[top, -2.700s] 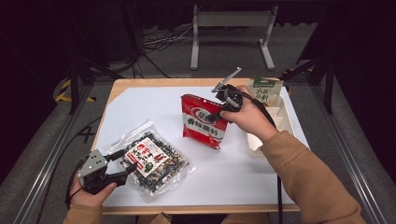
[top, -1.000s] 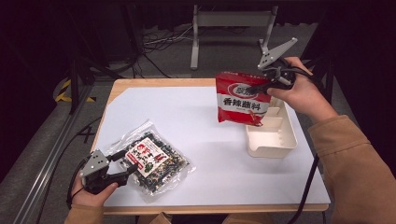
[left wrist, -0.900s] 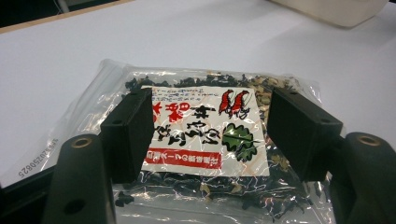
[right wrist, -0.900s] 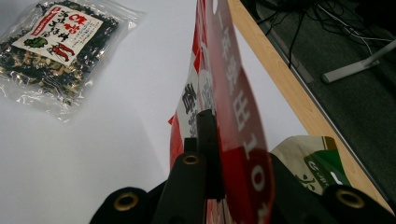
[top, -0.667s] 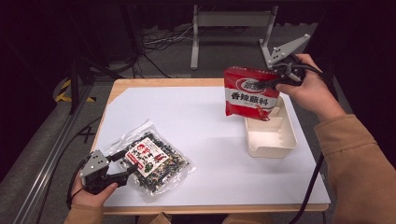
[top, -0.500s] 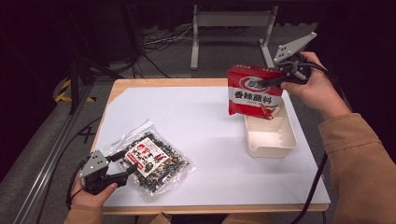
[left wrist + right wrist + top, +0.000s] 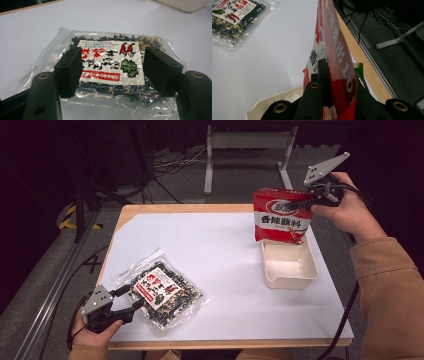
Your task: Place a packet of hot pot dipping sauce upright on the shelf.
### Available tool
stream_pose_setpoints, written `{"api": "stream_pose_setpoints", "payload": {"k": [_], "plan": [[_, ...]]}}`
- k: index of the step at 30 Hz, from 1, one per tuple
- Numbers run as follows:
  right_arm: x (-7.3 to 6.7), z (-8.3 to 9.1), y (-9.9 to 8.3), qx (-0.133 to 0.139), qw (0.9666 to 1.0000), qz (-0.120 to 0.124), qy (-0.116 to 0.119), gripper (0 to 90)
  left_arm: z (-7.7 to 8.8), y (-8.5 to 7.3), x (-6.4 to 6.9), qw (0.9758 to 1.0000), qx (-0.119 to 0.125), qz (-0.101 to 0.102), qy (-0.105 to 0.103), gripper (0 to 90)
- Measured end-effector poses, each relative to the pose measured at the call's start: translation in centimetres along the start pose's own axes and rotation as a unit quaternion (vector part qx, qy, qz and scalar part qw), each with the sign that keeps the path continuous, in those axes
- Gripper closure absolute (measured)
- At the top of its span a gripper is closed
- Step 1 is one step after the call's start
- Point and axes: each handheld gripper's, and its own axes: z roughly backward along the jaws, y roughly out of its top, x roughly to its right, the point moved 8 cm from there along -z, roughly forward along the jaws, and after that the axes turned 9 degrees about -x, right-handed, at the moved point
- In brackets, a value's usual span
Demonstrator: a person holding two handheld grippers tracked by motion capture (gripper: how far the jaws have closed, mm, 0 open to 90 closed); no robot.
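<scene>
A red seasoning packet (image 7: 281, 215) hangs upright over the far end of the cream tray (image 7: 290, 270), and my right gripper (image 7: 302, 204) is shut on its top right edge. In the right gripper view the jaws (image 7: 323, 68) pinch the red packet (image 7: 338, 55) edge-on, with the tray's rim (image 7: 274, 102) below. A clear bag of dark dried bits with a red and white label (image 7: 162, 292) lies flat at the near left. My left gripper (image 7: 131, 297) stands open at that bag's near left corner. In the left gripper view the jaws (image 7: 112, 66) hover wide apart over the bag (image 7: 107, 50).
White sheet (image 7: 210, 245) covers the wooden table. A green and white carton (image 7: 359, 70) stands just behind the tray. A metal stand (image 7: 247, 150) and cables lie on the floor beyond the far edge. The table's right edge runs close beside the tray.
My right gripper has carried the red packet up off the table's middle and rightward to above the tray's far end. The left gripper and the clear bag have stayed put.
</scene>
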Motion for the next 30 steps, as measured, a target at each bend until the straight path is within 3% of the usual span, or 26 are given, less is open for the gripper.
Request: {"api": "stream_pose_setpoints", "payload": {"k": [13, 30], "plan": [[1.4, -1.2, -1.5, -0.021, 0.9998, -0.006, -0.003, 88.5, 0.5, -0.4, -0.1, 0.9999, 0.002, 0.007, 0.007, 32.7], [3.0, -4.0, -2.9, -0.037, 0.9988, -0.011, -0.029, 88.3, 0.4, -0.4, -0.1, 1.0, 0.002, 0.007, 0.002, 32.4]]}}
